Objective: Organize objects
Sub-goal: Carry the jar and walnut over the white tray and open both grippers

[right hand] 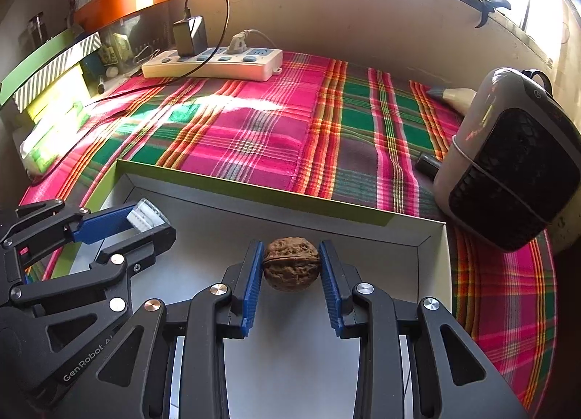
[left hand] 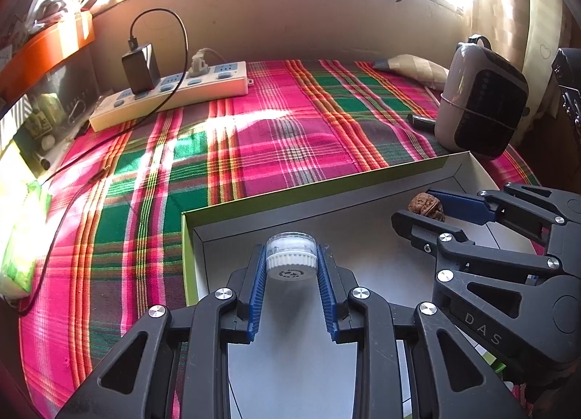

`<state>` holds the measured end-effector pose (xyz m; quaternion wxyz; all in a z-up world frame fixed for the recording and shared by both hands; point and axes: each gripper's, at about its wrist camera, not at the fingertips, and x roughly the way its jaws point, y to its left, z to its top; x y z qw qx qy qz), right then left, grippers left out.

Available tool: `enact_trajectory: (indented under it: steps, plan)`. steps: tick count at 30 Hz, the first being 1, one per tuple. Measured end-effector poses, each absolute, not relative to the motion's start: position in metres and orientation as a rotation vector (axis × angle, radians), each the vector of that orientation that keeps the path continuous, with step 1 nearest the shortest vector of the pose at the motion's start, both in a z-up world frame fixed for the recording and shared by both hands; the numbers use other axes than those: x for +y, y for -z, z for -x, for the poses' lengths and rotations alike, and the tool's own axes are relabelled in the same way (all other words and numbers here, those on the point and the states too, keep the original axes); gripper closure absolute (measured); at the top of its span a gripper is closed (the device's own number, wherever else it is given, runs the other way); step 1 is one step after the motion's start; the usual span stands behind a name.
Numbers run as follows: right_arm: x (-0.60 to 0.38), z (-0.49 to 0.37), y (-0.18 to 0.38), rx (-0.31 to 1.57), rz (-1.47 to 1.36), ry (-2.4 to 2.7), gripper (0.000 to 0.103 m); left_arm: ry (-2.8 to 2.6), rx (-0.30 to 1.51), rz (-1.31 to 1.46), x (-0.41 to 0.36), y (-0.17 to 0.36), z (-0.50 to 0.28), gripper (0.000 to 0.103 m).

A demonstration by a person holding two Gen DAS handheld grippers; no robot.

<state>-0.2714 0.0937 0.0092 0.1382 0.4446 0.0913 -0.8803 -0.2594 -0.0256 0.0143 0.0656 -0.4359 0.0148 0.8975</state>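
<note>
My left gripper [left hand: 291, 255] is shut on a small clear jar with a white ribbed cap [left hand: 291, 254], held over the inside of a shallow grey box with green walls [left hand: 254, 202]. The same jar [right hand: 147, 218] shows in the right wrist view, pinched by the left gripper [right hand: 145, 221]. My right gripper [right hand: 291, 262] is shut on a brown walnut [right hand: 291, 263], also above the box [right hand: 276, 197]. From the left wrist view the walnut [left hand: 426, 206] sits between the right gripper's [left hand: 425, 208] pads at the box's far right.
The box lies on a pink, green and orange plaid cloth [left hand: 276, 135]. A white power strip [left hand: 170, 92] with a black adapter and cable is at the back left. A grey and black device [left hand: 479, 99] stands at the right with a small dark cylinder [left hand: 421, 121] beside it. Cluttered shelves fill the left edge.
</note>
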Motion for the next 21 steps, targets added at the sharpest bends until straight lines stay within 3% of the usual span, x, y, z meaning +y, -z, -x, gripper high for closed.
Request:
enact_trajectory:
  steps: [18,21]
  plan:
    - [0.0949,0.2743,-0.004,0.258,-1.321,2.554,0.07,-2.713,0.057,1.338,-0.0239,-0.0119,0.261,0.074]
    - [0.0965,0.2738,-0.0044,0.239,-1.323,2.563,0.055,-2.716,0.049,1.341,-0.0249,-0.0125,0.2592,0.071]
